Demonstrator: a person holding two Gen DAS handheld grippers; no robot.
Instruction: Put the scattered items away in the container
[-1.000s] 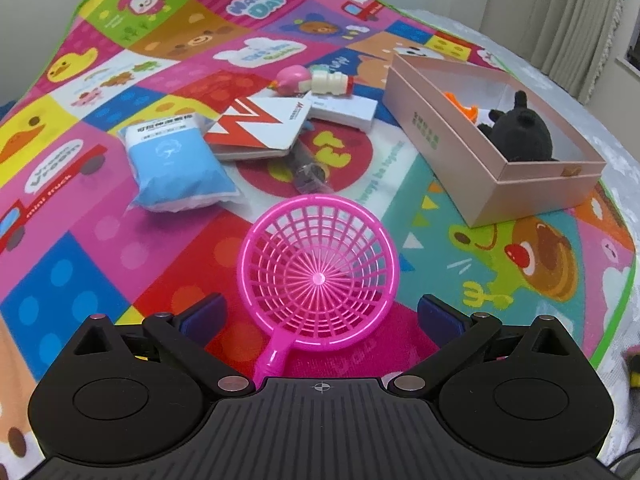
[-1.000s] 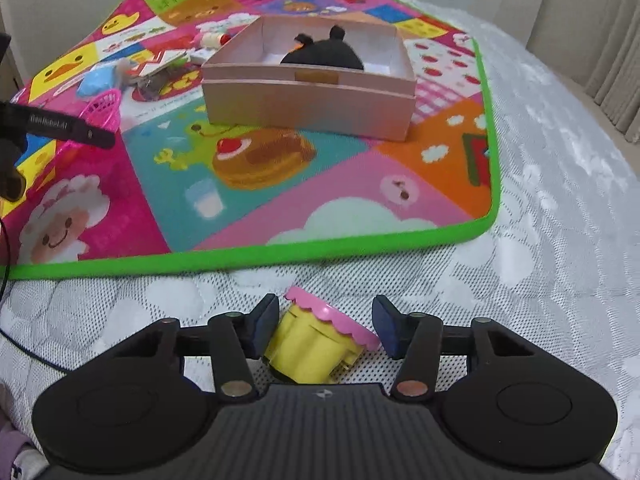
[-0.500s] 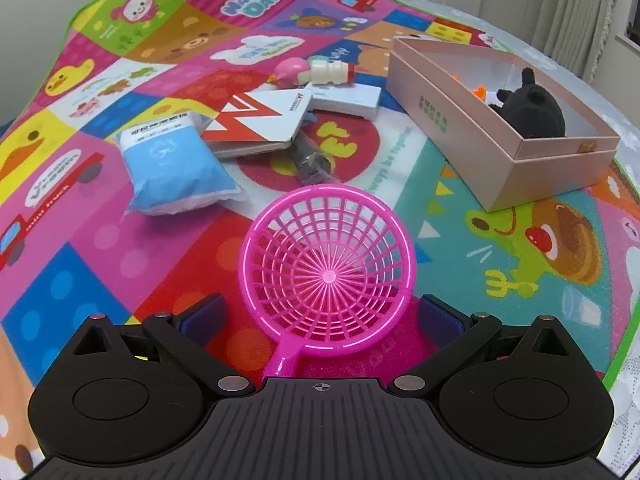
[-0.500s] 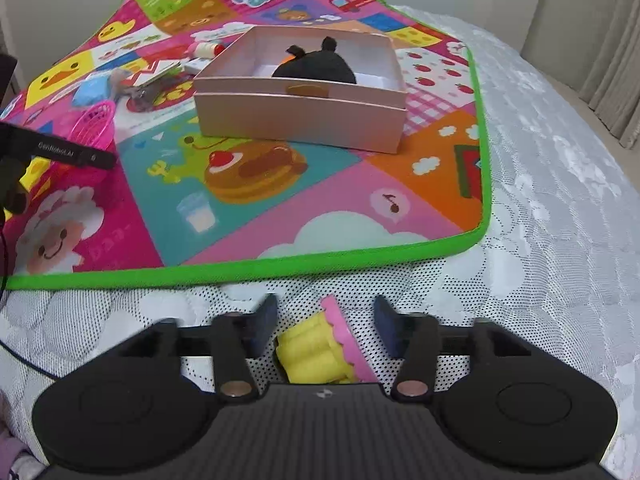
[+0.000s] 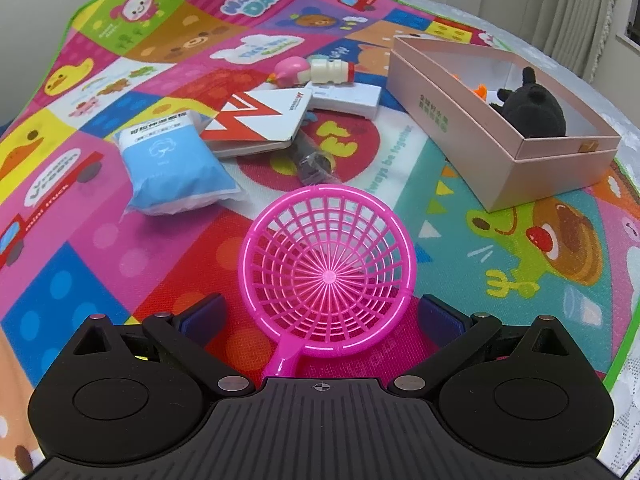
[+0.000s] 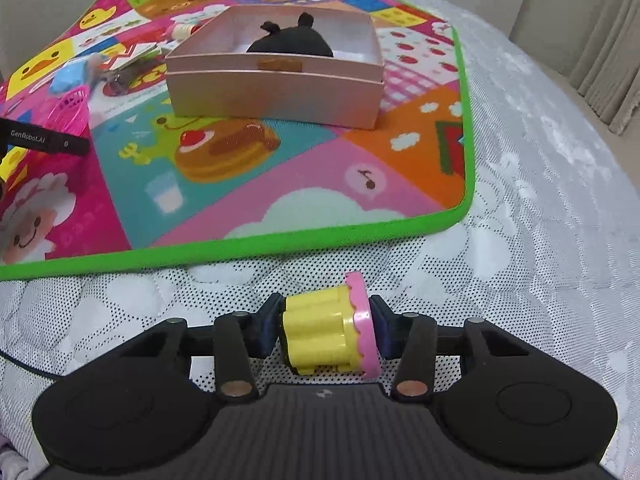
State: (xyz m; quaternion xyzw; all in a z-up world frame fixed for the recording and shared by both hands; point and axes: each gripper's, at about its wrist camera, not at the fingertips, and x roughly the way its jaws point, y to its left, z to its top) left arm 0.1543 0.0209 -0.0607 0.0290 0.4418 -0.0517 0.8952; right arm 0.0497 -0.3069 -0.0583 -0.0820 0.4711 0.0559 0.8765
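Our right tool (image 6: 326,330) has just closed on the yellow cupcake toy (image 6: 328,332) — pinched, ready for the box (image 6: 276,92); the left tool (image 5: 320,316) (spread) waits around the pink sieve (image 5: 328,276).

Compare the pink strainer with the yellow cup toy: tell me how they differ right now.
The pink strainer lies flat on the play mat, untouched between the open left gripper's fingers; the yellow cup toy lies on its side, clamped in the right gripper, off the mat. The strainer is open mesh with a handle; the toy is solid and ribbed, with a pink rim. Both remain outside the box.
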